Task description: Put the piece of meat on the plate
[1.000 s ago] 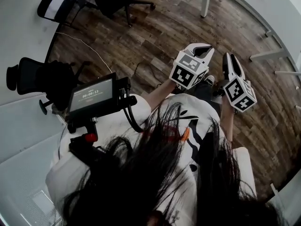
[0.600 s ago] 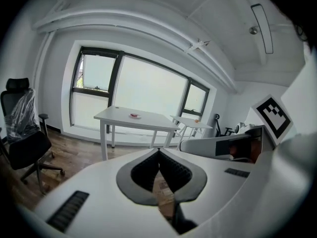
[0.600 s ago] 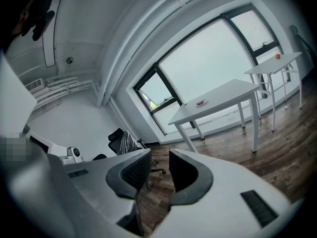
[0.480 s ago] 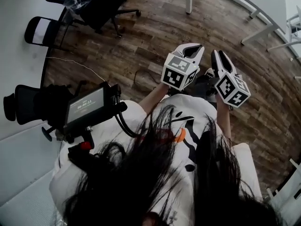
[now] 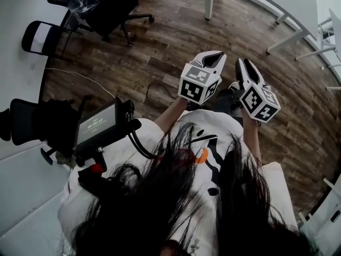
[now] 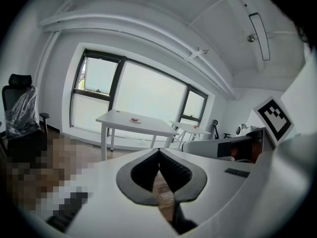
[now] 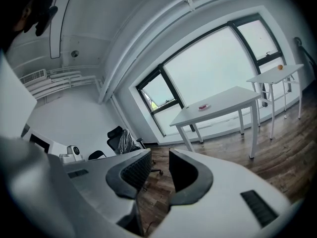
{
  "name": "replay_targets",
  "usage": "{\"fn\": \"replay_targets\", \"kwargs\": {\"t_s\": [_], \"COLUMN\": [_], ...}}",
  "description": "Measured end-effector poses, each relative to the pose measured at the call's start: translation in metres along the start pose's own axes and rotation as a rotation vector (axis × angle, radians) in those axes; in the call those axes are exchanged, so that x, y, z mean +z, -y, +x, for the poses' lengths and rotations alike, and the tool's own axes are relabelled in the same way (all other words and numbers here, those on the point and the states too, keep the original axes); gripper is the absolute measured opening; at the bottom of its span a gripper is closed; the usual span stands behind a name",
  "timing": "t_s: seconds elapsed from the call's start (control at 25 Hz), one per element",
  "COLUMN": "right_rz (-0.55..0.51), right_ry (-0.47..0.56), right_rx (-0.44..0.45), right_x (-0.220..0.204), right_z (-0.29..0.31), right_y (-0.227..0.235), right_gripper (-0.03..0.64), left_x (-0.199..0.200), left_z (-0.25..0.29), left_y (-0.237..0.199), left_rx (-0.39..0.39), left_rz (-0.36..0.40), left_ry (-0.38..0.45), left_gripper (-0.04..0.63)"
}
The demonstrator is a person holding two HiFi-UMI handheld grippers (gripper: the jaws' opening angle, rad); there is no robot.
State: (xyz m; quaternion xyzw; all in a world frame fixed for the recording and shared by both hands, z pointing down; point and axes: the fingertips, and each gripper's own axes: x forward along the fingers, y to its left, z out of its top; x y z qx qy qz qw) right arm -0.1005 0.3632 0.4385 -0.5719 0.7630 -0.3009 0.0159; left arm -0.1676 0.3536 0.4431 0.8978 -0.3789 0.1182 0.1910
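Observation:
Both grippers are held out over the wooden floor, far from any table. My left gripper (image 5: pixel 217 55) has its jaws together with nothing between them, tips meeting in the left gripper view (image 6: pixel 158 151). My right gripper (image 5: pixel 244 64) is shut and empty too, seen in its own view (image 7: pixel 159 153). Far across the room a white table (image 6: pixel 148 125) (image 7: pixel 225 102) carries a small plate (image 6: pixel 134 120) (image 7: pixel 203 106) with something reddish on it, too small to identify.
A second white table (image 7: pixel 277 74) by the window holds a small orange thing (image 7: pixel 280 67). Black office chairs (image 5: pixel 109 4) stand at the left of the floor. A monitor on a rig (image 5: pixel 97 125) hangs at the person's left side. Table legs (image 5: pixel 209 0) rise ahead.
Both grippers have drifted left and slightly up in the head view as the view swung round. Their jaws have stayed shut.

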Motion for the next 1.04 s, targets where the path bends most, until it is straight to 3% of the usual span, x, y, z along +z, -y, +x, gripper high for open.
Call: {"fn": "replay_targets", "kwargs": {"t_s": [1.04], "right_rz": [0.002], "right_ry": [-0.046], "right_rx": [0.008], "right_x": [-0.011], "right_z": [0.014], "right_y": [0.009], "right_gripper": [0.120], "left_x": [-0.001], "left_z": [0.006], "left_y": [-0.012], "left_rx": [0.028], "left_rz": [0.002], "left_ry": [-0.002], "left_gripper": [0.006]}}
